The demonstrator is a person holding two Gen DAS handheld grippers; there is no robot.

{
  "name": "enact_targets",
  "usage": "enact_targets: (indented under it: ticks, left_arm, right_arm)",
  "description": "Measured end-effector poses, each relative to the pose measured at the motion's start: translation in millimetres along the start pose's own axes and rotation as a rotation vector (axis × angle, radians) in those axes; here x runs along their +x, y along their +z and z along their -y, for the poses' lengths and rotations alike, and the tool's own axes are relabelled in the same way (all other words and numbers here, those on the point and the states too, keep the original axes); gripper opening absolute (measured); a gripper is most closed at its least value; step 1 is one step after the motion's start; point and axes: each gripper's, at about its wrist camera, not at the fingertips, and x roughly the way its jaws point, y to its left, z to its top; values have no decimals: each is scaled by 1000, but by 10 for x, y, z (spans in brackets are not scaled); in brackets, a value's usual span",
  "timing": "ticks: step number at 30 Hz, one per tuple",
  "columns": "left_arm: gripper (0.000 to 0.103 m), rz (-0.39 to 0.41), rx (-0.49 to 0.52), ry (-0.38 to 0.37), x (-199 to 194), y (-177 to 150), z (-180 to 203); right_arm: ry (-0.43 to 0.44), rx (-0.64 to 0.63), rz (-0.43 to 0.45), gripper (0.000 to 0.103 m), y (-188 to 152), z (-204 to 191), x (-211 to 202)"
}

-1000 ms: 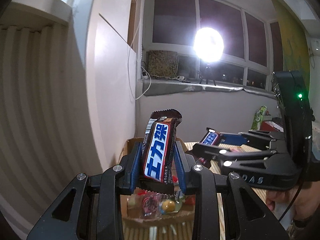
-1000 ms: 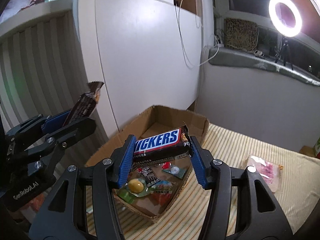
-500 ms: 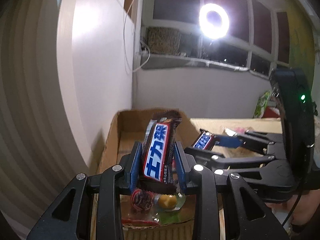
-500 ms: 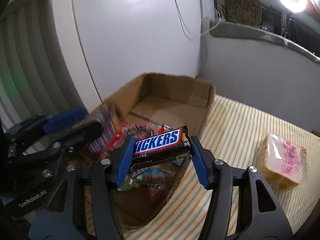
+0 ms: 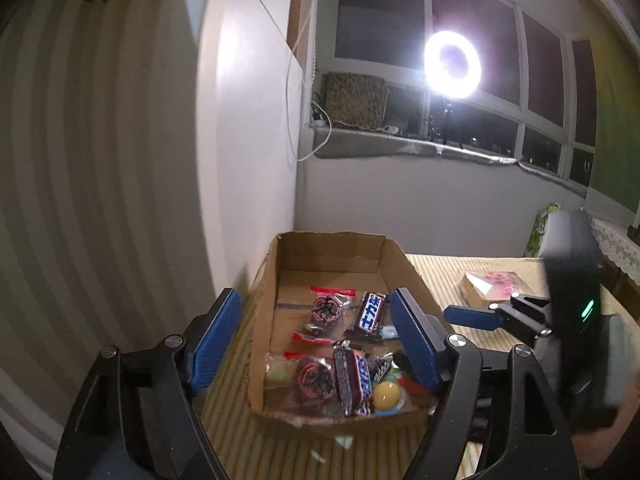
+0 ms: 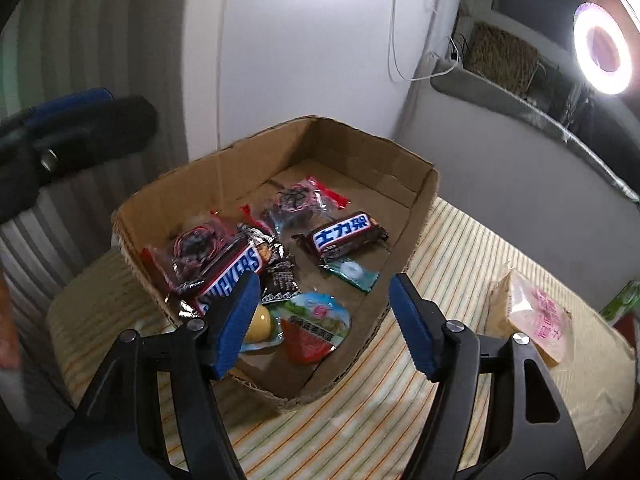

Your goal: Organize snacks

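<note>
An open cardboard box [image 5: 396, 260] [image 6: 424, 200] stands on a striped mat by the white wall and holds several wrapped snacks. Two Snickers bars lie in it: one with Chinese lettering [image 5: 370, 312] [image 6: 344, 236] and one reading Snickers [image 5: 352, 380] [image 6: 228, 276]. My left gripper [image 5: 316, 340] is open and empty above the box's near end. My right gripper [image 6: 324, 320] is open and empty above the box's near right corner. The right gripper also shows at the right of the left wrist view [image 5: 472, 316].
A wrapped bread slice with pink print [image 6: 532, 316] [image 5: 492, 284] lies on the mat right of the box. A green packet [image 5: 544, 228] stands at the far right. A white wall runs along the left. A ring light [image 5: 452, 64] shines at the window sill.
Both grippers have opened and let go of their Snickers bars, which now lie in the box. Both grippers have pulled back from the box.
</note>
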Motion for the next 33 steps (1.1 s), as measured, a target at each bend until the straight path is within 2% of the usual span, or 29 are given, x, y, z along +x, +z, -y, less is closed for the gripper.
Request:
enact_targets:
  ticks: [6,9,13,18,19,21,22,28,33]
  left_arm:
    - [77,10,-44,22,-210,-40,-214]
    - [77,9,-52,33,-255,-32,-267]
    - [77,10,-30,10,-320,-7,-202]
    - [77,31,9,-10,-441,55,-43]
    - [77,37,18,-11,-473,78,-8]
    - [78,43,36,-5,-511,115,69]
    - [81,44,43,-4,-523,129,112]
    - [83,29,91,-30,-447,132,536]
    - [83,-11,140,-122,-259,74,1124]
  right_arm:
    - [-6,-10,1,75,-47,-170,-89]
    - [11,28,6,75,-22,-93,-108]
    - [8,81,64,75,-31,25,-343]
    - [6,76,141,76,37,39,-628]
    - [7,81,158,79,37,60,-683]
    - [-4,91,177,102,-2,113,-764]
    - [-12,98,184,103,-38,148,-802]
    - [-80,221,186,103,-447,707,-1049]
    - [-178,372,171,103,-948,1394,-1375]
